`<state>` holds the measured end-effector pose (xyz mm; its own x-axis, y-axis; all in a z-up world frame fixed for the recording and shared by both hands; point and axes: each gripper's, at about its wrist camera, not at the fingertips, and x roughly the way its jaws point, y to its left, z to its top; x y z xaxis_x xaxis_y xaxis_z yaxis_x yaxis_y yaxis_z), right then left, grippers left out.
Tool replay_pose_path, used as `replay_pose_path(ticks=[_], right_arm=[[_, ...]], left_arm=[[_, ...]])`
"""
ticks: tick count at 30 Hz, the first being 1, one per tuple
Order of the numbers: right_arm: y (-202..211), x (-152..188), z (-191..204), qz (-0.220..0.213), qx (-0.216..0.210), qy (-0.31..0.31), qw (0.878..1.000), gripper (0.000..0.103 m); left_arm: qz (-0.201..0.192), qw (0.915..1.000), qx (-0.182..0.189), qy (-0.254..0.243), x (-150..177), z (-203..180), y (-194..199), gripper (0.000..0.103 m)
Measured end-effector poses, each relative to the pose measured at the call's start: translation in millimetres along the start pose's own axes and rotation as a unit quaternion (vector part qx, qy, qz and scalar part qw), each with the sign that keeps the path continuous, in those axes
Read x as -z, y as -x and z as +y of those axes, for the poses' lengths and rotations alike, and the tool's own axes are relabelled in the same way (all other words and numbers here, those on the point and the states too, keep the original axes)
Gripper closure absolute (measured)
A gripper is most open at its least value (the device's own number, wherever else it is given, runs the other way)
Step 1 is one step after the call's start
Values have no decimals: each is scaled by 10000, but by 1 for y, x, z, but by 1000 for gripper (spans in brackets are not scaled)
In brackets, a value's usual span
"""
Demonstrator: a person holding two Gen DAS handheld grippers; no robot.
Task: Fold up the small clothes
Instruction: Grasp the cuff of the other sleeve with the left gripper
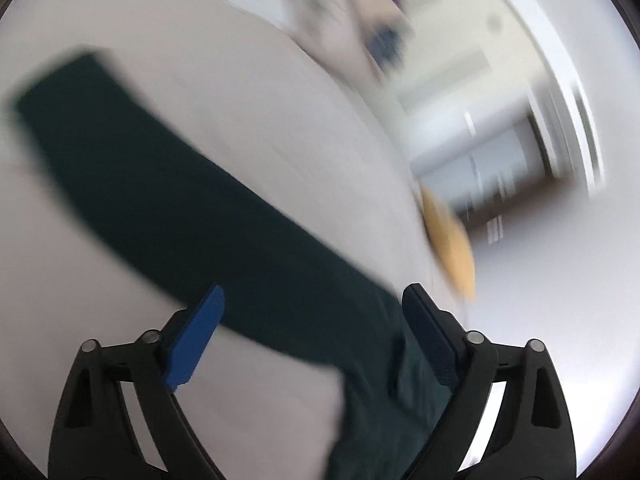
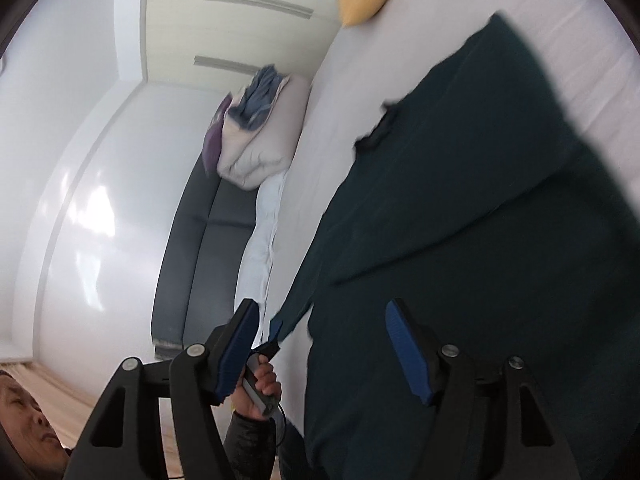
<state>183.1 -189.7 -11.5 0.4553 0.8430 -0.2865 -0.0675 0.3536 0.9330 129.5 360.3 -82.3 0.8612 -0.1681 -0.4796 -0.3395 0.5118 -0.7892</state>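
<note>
Left gripper (image 1: 312,300) is hovering tilted over the dark green garment (image 1: 168,200), jaws spread wide, gripping nothing. Right gripper (image 2: 320,320) is also gaping wide above the garment, which is lying spread on the white bed (image 1: 240,100). Left view is motion-blurred.

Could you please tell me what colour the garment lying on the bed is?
The garment is a plain, very dark green, seen best in the right wrist view.
</note>
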Motion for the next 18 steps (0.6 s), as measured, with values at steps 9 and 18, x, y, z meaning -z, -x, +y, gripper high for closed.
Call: replay_pose_path(ticks=[9,18], right_arm=[[-49,23,26,291,104,26,9995,33],[-66,35,34,384,220,22,9990,33]], left_arm=[[-631,9858,-133,1552,-49,88,55,12],[-666,9649,232,2528,-65,135,32,16]])
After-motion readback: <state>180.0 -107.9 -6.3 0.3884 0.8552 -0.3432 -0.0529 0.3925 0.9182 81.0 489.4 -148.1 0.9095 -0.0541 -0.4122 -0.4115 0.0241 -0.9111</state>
